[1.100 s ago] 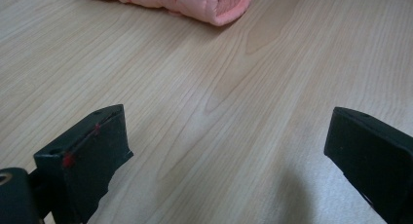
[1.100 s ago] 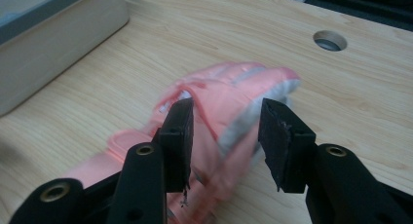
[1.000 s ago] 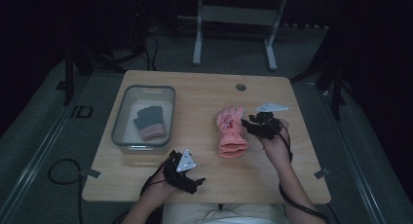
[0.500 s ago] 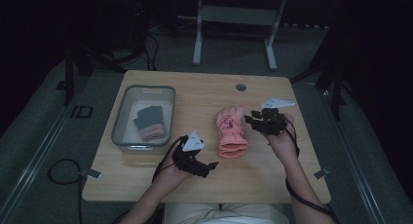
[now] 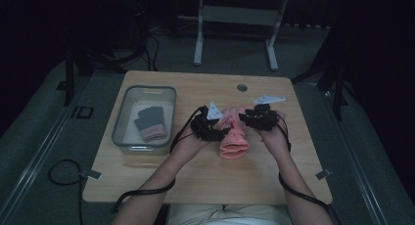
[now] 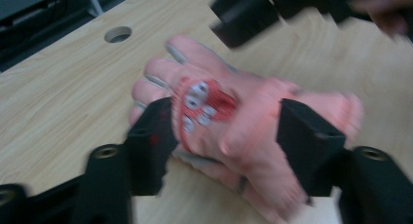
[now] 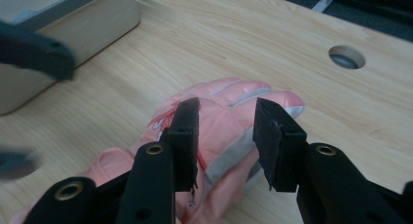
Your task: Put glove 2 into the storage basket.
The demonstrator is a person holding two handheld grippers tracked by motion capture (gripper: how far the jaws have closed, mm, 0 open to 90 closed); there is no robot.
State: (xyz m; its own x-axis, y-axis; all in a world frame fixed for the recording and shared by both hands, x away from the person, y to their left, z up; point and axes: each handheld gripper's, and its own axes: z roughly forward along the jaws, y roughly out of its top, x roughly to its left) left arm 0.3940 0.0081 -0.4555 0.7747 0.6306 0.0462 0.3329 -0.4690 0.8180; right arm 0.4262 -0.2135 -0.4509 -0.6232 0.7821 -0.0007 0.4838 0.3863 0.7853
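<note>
The left gripper (image 6: 224, 136) has just been closing, its jaws squeezing the middle of the pink glove (image 6: 234, 121) lying on the table (image 5: 161, 166); the right gripper (image 7: 226, 136) is pinching the glove's finger end, opposite, the bin (image 5: 120, 120) sitting beyond

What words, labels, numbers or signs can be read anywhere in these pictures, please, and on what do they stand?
None can be read.
Pink glove: a red and white patch on its back, too blurred to tell whether it holds letters.
Floor beside the table: a pale mark like "ID", too small to be sure.
Clear bin: no label shows.
</note>
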